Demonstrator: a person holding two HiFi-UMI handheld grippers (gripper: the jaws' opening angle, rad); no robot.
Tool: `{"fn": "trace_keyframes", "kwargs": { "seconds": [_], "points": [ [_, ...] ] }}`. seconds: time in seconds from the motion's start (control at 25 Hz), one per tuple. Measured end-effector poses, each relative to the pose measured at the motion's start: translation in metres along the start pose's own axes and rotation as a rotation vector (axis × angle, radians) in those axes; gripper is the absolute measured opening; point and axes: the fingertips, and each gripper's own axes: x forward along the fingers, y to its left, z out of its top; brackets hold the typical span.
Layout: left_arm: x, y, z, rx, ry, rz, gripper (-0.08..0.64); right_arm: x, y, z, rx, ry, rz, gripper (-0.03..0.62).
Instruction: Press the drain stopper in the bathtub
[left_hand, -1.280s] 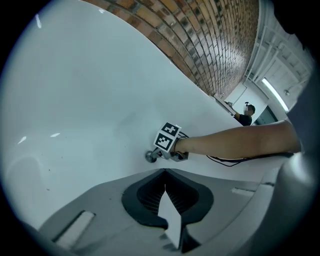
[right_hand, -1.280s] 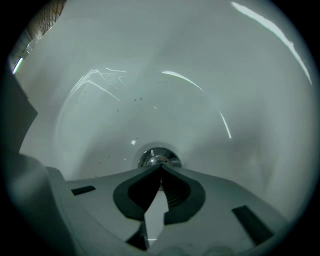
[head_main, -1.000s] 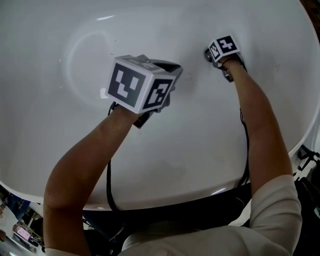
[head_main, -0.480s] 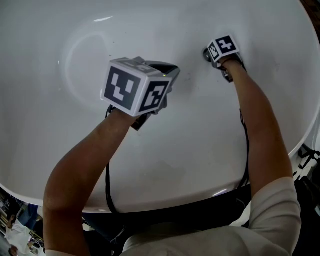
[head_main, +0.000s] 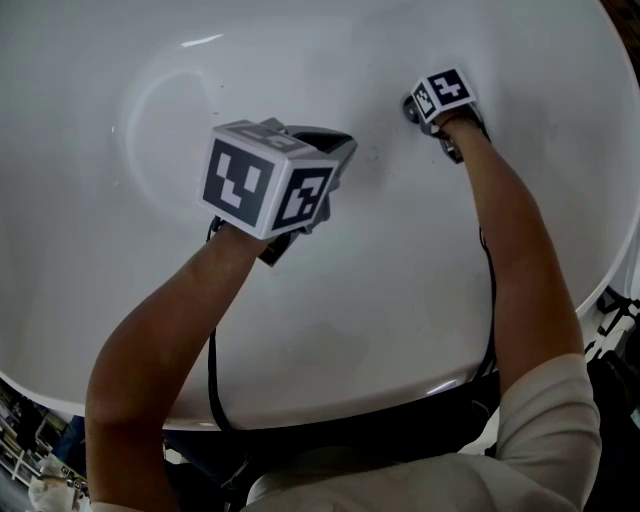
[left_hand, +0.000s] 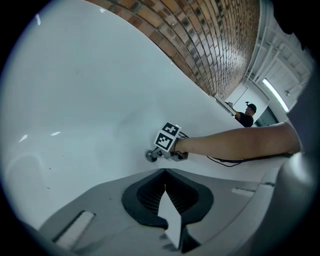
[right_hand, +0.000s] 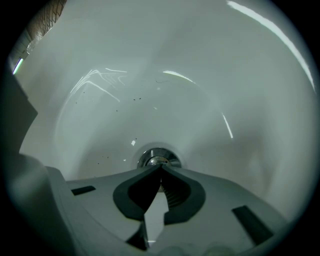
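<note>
The chrome drain stopper (right_hand: 159, 158) sits round and shiny in the floor of the white bathtub (head_main: 200, 80). My right gripper (right_hand: 161, 167) is shut, and its joined tips rest right on the stopper's near edge. In the head view that gripper (head_main: 416, 108) is at the upper right, over the stopper (head_main: 407, 103), which is mostly covered. My left gripper (head_main: 345, 146) hovers mid-tub, shut with nothing between its fingers (left_hand: 164, 171). It points toward the right gripper (left_hand: 156, 153) and the stopper (left_hand: 150, 156).
The tub's rim (head_main: 300, 405) curves along the near side, with cables hanging over it. A brick wall (left_hand: 215, 40) rises behind the tub. A person (left_hand: 246, 113) stands far off in the background. Small dark specks (right_hand: 117, 102) dot the tub floor.
My left gripper has drifted slightly left and up. The right gripper has edged a little up and left at the stopper.
</note>
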Motion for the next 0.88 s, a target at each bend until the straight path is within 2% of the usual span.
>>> {"fn": "trace_keyframes", "kwargs": {
  "seconds": [0.88],
  "points": [
    [-0.002, 0.001, -0.002, -0.014, 0.003, 0.003, 0.005, -0.011, 0.003, 0.0, -0.062, 0.019, 0.001, 0.02]
  ]
}}
